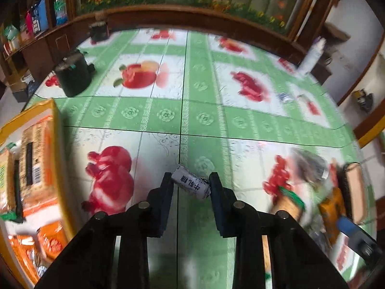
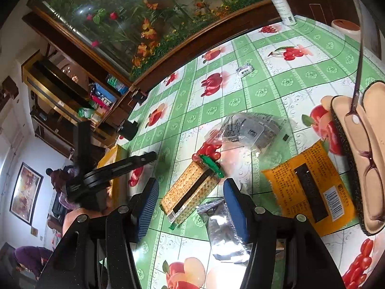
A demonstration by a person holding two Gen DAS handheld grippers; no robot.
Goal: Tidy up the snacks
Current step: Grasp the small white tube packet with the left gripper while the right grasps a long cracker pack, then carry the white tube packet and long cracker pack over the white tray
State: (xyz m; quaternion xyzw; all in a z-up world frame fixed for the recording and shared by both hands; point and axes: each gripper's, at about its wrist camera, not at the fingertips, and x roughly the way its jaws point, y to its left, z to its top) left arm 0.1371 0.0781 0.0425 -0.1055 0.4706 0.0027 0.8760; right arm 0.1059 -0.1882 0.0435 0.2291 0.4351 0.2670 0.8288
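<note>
A small wrapped candy [image 1: 192, 183] lay on the counter [image 1: 154, 115] between the left gripper [image 1: 191, 180] jaws, its long axis slanting across the gap. They had narrowed around it; whether both pads pressed was unclear. The right gripper [image 2: 191, 187], half-open and empty, hovered over the cracker pack [image 2: 190, 187]. Motion blur smeared the snack tray [image 1: 57, 125].
</note>
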